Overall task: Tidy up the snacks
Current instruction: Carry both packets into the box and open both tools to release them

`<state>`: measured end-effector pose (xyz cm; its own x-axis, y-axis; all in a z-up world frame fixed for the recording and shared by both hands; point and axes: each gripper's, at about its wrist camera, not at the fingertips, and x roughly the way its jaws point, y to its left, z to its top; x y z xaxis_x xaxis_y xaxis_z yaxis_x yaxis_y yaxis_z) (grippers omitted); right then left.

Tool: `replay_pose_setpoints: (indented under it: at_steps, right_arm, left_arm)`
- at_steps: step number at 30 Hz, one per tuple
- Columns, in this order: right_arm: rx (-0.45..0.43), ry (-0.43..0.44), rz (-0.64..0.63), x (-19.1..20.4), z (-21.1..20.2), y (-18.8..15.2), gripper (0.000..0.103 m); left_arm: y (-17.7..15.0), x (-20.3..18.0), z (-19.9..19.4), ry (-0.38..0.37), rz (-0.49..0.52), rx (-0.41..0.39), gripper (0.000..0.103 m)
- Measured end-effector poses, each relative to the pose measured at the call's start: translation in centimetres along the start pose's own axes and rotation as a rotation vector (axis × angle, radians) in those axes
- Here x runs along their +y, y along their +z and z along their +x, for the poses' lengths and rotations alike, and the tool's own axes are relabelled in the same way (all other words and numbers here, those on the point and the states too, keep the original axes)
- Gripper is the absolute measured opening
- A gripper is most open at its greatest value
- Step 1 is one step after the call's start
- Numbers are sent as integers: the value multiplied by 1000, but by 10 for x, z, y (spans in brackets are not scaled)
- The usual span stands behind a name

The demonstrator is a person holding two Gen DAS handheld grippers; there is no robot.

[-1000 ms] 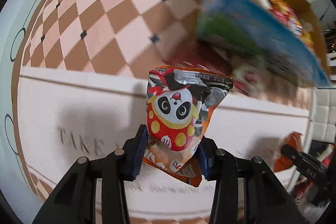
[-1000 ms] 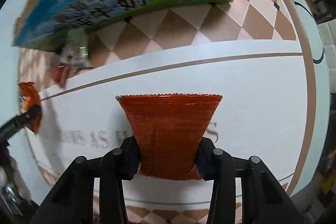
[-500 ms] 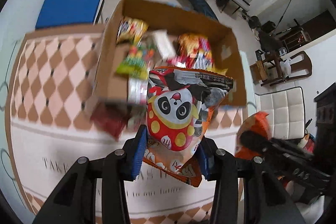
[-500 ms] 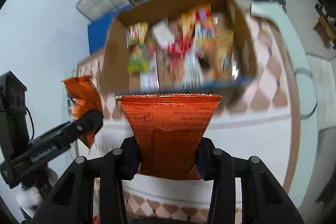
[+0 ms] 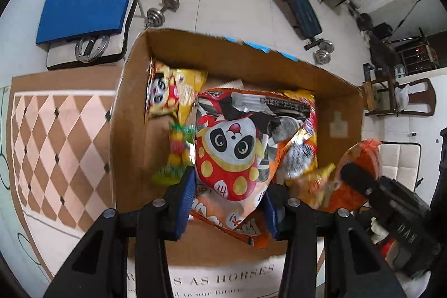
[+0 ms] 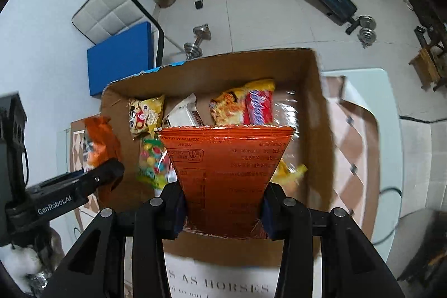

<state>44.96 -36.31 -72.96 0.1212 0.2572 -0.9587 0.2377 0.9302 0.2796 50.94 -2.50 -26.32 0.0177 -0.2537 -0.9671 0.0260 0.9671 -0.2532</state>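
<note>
Holding our left gripper [image 5: 227, 203] clamped on a panda snack bag [image 5: 237, 155] and right gripper [image 6: 222, 207] pinching an orange packet [image 6: 226, 166], both over the cardboard box [image 5: 223, 57], dumbbell [image 5: 163, 10] at 12 o'clock.

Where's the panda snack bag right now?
In the left wrist view, the panda snack bag is clamped in the left gripper, hanging over the open cardboard box, right of the gummy candy pack.

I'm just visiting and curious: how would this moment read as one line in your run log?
left hand-held gripper: shut on panda snack bag | right hand-held gripper: shut on orange snack bag | both above cardboard box | next, likely: drop in
</note>
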Motion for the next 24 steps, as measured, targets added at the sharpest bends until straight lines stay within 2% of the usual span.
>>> replay_pose_setpoints:
  at_steps: [5, 11, 12, 13, 15, 16, 17, 18, 24]
  right_arm:
    - [52, 0, -15, 13, 41, 25, 45]
    - [103, 22, -37, 22, 81, 42, 47]
    - [125, 18, -35, 23, 88, 45, 53]
    - [138, 15, -32, 23, 93, 47, 66]
    - [133, -24, -25, 20, 96, 50, 80]
    - [130, -27, -17, 16, 95, 52, 86]
    - [131, -27, -10, 14, 95, 52, 89]
    - [135, -29, -2, 11, 95, 53, 91]
    - [131, -63, -13, 4, 88, 49, 91]
  left_arm:
    - [30, 4, 26, 16, -7, 74, 41]
    - [42, 0, 46, 33, -17, 149, 44]
    - [45, 0, 47, 27, -24, 152, 47]
    - [46, 1, 47, 45, -30, 148, 50]
    - [48, 1, 45, 79, -28, 134, 64]
    - [48, 3, 44, 85, -31, 126, 75]
    - [48, 6, 42, 80, -37, 117, 84]
    - [48, 8, 43, 72, -38, 113, 86]
    - [42, 5, 38, 71, -21, 86, 87]
